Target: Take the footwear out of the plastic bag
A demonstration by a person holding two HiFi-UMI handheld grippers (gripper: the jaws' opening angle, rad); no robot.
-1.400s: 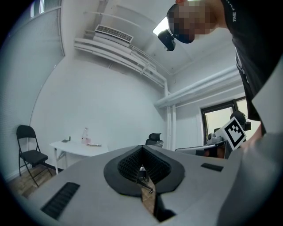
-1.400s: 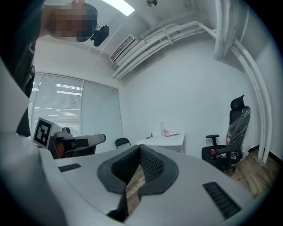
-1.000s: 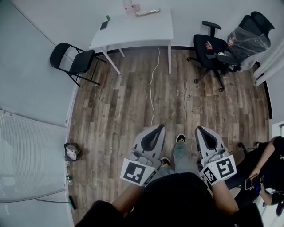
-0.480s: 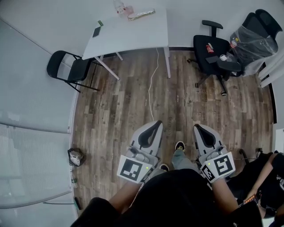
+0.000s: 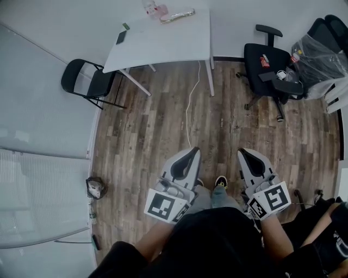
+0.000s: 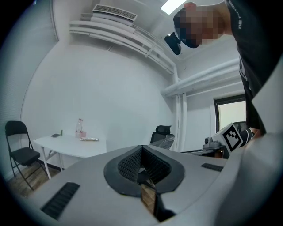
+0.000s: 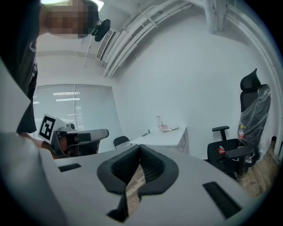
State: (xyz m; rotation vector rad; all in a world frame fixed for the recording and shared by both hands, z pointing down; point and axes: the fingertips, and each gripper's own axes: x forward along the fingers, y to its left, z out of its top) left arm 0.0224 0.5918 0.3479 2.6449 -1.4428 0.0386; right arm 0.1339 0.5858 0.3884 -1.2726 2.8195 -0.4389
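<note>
Closed part of the gap to the counter (image 5: pixel 163 43) since a second ago: both hand-held grippers came forward with the walk, jaws unchanged. Likely target is the pale flat packet, presumably the plastic bag (image 5: pixel 178 14), lying at the counter's far edge by the wall, just beside a pinkish bottle (image 5: pixel 154 8). It's too small to confirm footwear inside. A dark phone-like slab (image 5: pixel 121 37) sits nearer the left corner. The left hand-held gripper (image 5: pixel 191 152) and right hand-held gripper (image 5: pixel 243 152) are both pressed together with nothing between them, carried roughly level over the wood floor (image 5: pixel 152 136), well apart from the bag. Step in hand, my read: approach. To do it well, step clear of the white cable (image 5: pixel 190 103) and stop square to the counter's near edge, between the folding chair (image 5: pixel 87 80) and office chair (image 5: pixel 267 61). Open both before reaching. The bag is on the far side, so expect a long reach. Pin the bag with one, draw the footwear out with the other, and mind the bottle.
</note>
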